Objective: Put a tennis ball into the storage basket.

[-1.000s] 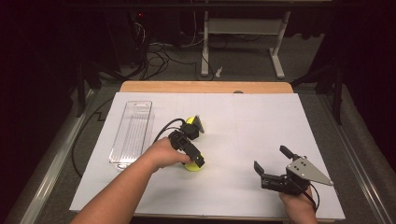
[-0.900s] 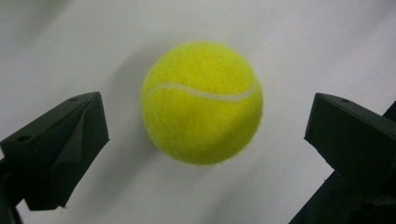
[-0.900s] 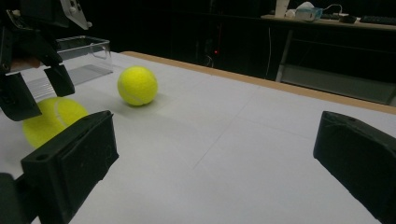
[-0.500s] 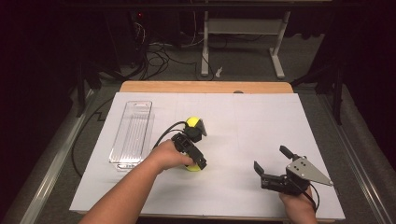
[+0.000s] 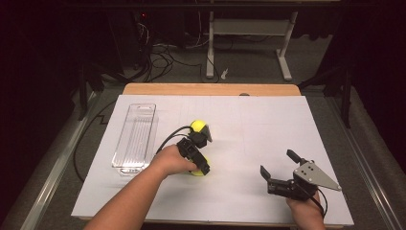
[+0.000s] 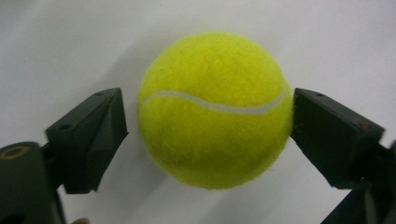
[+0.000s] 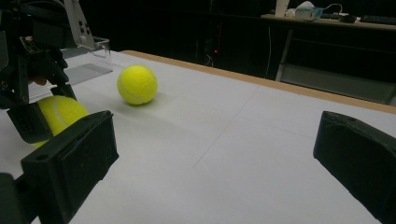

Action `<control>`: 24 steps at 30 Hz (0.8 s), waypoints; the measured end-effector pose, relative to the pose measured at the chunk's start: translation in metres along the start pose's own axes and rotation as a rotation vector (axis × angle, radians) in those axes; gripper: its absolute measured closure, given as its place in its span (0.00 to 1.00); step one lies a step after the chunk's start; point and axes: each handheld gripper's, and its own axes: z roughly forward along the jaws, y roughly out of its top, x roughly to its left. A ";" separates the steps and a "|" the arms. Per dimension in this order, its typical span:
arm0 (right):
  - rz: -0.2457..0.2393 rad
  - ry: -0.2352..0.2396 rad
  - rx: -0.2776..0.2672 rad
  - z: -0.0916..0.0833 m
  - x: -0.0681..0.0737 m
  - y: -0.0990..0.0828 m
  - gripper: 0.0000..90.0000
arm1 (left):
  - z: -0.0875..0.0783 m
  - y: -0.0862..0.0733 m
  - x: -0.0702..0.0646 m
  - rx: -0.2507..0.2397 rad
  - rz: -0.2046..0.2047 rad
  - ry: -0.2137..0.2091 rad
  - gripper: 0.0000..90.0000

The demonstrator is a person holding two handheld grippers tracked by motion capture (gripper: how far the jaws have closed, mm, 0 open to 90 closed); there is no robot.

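Observation:
A yellow tennis ball (image 6: 215,109) lies on the white table between the jaws of my left gripper (image 6: 209,128). The jaws have just been closing on it: one touches the ball, the other stands a sliver off. From the high view the left gripper (image 5: 197,168) points down over this ball (image 5: 195,173), which is mostly hidden. A second tennis ball (image 5: 197,126) rests just beyond it, also seen as the farther ball (image 7: 137,84) from the right gripper. My right gripper (image 5: 277,165) hovers at the front right, open and empty.
A clear plastic container (image 5: 135,139) lies lengthwise at the table's left. The white sheet (image 5: 268,120) covers the table, with a wooden edge (image 5: 210,89) at the back. Cables and a desk frame stand on the dark floor beyond.
The left hand has shifted slightly and its jaws have drawn in around the near ball. The right gripper has kept still.

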 end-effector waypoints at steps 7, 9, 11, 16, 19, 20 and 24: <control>0.000 0.000 0.002 0.000 0.000 0.000 0.00 | 0.000 -0.001 -0.001 -0.002 0.014 -0.005 0.28; 0.000 0.001 0.002 0.000 0.000 0.000 0.00 | 0.000 -0.001 -0.001 -0.002 0.015 -0.006 0.29; -0.001 0.002 0.003 0.000 0.000 0.000 0.00 | 0.000 -0.001 -0.001 0.000 0.019 -0.003 0.29; -0.001 0.002 0.006 0.001 0.001 0.000 0.00 | 0.000 -0.001 -0.002 0.005 0.024 0.009 0.30; -0.002 0.003 0.006 0.001 0.001 0.000 0.00 | 0.000 -0.001 -0.003 0.009 0.018 0.006 0.30; -0.002 0.003 0.006 0.001 0.001 0.000 0.00 | 0.000 -0.001 -0.003 0.009 0.018 0.007 0.30; -0.001 0.003 0.007 0.001 0.001 -0.001 0.00 | 0.000 -0.001 -0.003 0.013 0.016 0.010 0.30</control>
